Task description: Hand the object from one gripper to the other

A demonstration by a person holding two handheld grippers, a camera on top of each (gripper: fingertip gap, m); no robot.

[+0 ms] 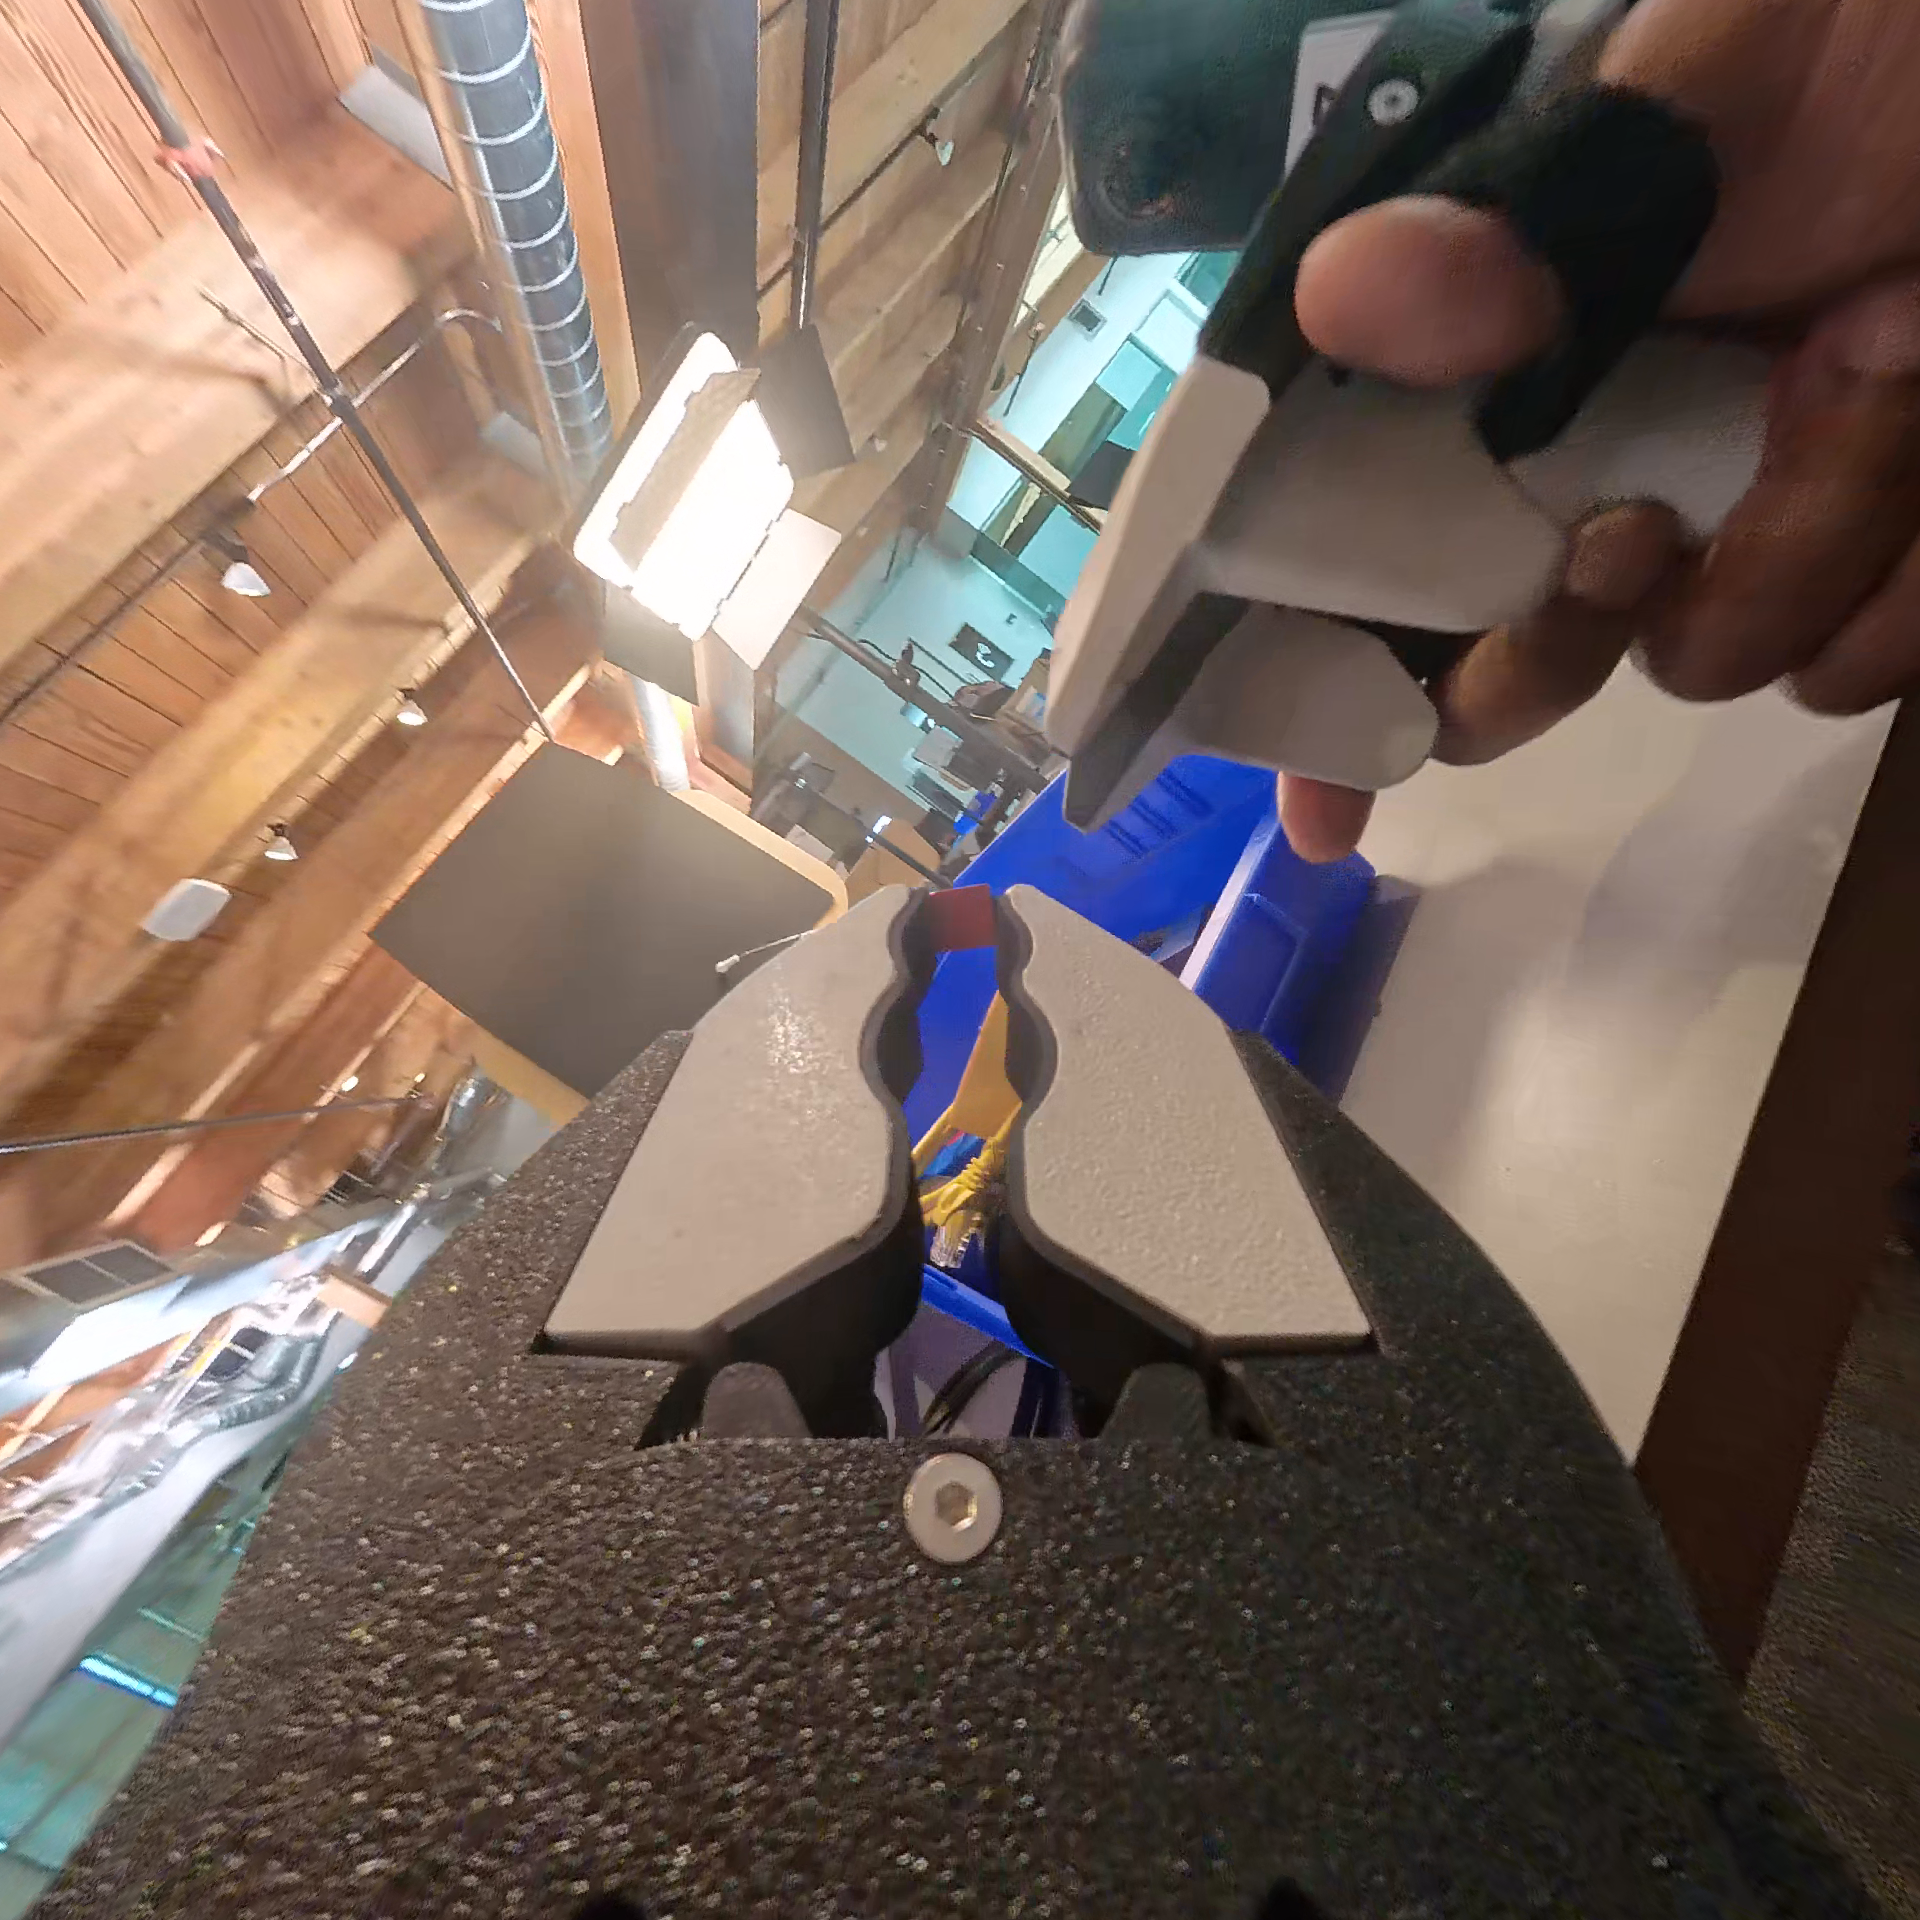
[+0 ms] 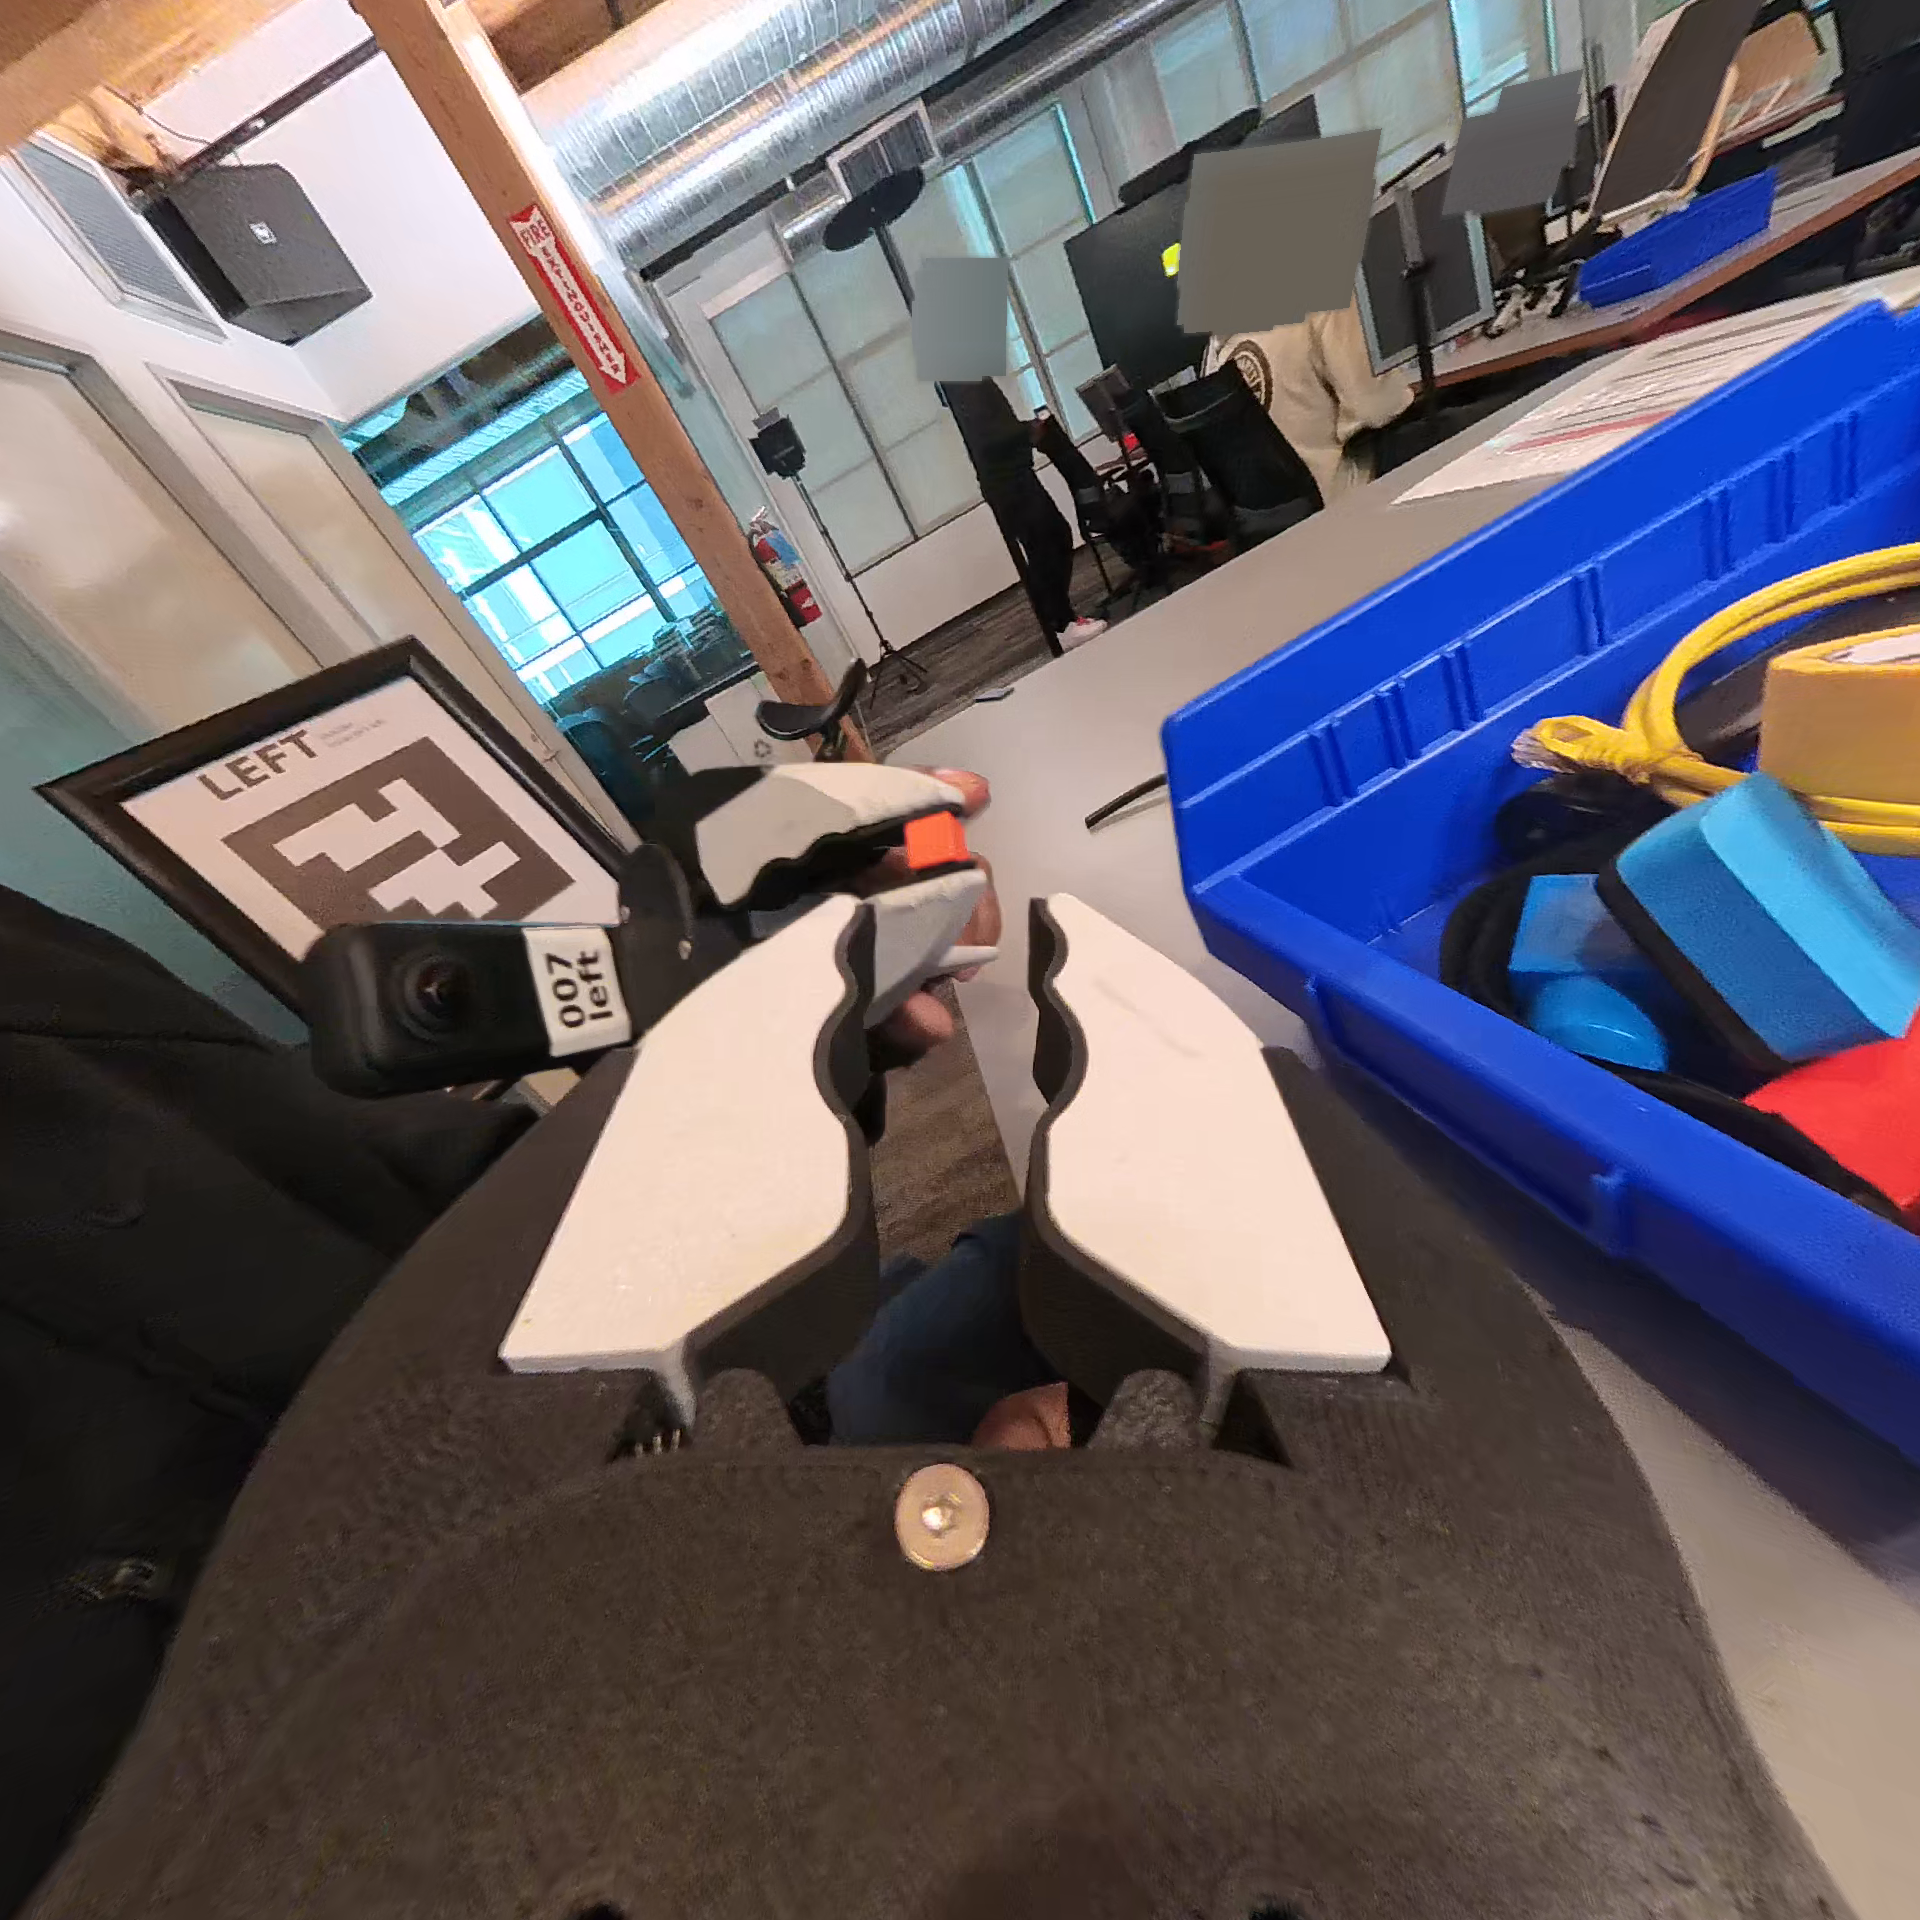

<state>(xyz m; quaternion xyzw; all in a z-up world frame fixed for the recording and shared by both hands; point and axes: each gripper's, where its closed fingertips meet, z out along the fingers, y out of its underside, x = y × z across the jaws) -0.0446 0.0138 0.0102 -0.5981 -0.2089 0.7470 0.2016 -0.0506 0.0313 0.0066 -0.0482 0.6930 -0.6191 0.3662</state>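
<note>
While the left gripper point(image 1: 961, 914) pinches the small red block point(image 1: 958, 920) at its tips, the right gripper point(image 2: 945, 914) waits near it, jaws narrowly apart and empty; the handover looks about to start, so next it must straddle the block.

Between the right gripper point(image 2: 945, 925) and the left gripper point(image 2: 940, 868), which pinches a small red block point(image 2: 933, 840), the air is open. To the right, the blue bin point(image 2: 1455, 748) walls off the table point(image 2: 1091, 644), crowded with a yellow cable point(image 2: 1704, 675) and foam blocks point(image 2: 1766, 935).
</note>
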